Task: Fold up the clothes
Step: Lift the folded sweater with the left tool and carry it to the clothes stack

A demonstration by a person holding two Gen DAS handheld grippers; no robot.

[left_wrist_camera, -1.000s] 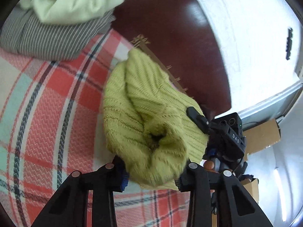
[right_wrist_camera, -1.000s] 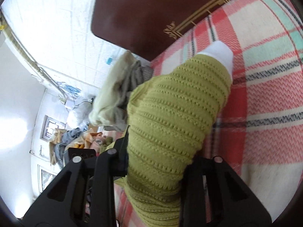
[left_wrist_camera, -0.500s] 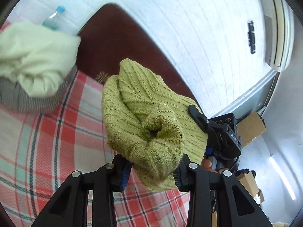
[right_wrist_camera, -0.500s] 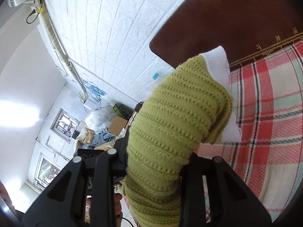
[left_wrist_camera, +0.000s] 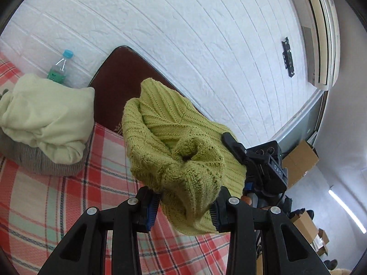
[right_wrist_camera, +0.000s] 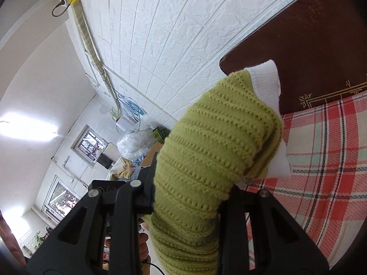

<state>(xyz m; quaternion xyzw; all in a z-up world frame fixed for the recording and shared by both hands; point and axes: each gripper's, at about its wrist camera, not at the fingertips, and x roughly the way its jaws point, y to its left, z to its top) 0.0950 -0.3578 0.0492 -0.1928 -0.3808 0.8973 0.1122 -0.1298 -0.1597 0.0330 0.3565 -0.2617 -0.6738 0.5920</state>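
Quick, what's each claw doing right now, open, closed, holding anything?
Left claw: closed on the green knit sweater.
Right claw: closed on another part of the same sweater.

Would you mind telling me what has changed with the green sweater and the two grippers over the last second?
Both grippers tilted upward, lifting the green knit sweater off the plaid blanket; wall now fills views that showed mostly blanket before. The left gripper and right gripper stayed clamped on it throughout; nothing was released. The pile of folded clothes has not moved.
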